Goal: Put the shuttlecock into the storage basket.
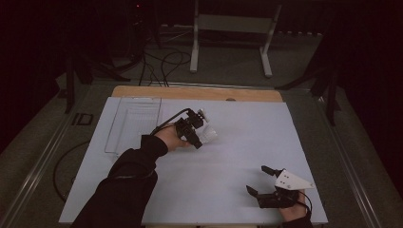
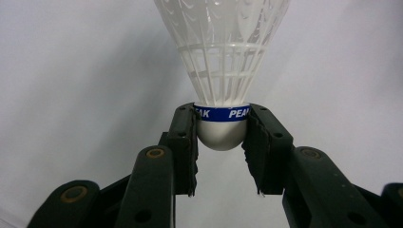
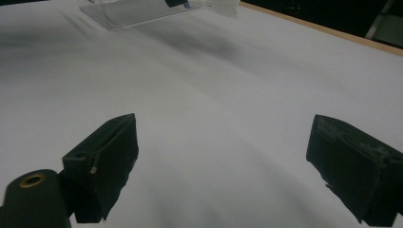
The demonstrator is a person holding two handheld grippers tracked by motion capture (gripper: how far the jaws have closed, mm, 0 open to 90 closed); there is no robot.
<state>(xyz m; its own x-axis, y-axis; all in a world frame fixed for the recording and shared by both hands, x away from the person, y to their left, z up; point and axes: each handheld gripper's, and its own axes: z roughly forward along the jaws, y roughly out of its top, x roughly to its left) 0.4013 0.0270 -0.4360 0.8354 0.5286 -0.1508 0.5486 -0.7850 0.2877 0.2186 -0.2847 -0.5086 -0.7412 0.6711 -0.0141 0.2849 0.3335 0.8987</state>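
My left gripper (image 2: 220, 137) has its fingers (image 2: 183, 142) pinched on the rounded white cork of a shuttlecock (image 2: 221, 71), one pad on each side of the base, right at the blue band printed "PEAK". In the left gripper view the shuttlecock's long axis runs straight away from me along the line of the fingers: cork nearest, the white netted skirt flaring outward toward the top of the frame, over the white sheet.

From the high view, my left gripper (image 1: 197, 134) is raised over the middle-left of the table (image 1: 247, 142), with the shuttlecock (image 1: 209, 135) sticking out toward the right, skirt end leading and cork end toward my hand. Whether it touches the surface I cannot tell. My dark sleeve (image 1: 123, 185) comes in from the bottom left.

Just to the left of that hand, a clear plastic tray (image 1: 135, 121) lies flat on the white sheet near the far-left corner, its long side running away from me. It also appears at the top of the right gripper view as a clear tray (image 3: 138, 12), well apart from my right fingers.

My right gripper (image 1: 263, 180) rests low at the near-right edge of the table, its fingers (image 3: 102, 161) spread wide with nothing but bare white surface between them. A grey three-cornered plate (image 1: 292, 179) sits on top of it
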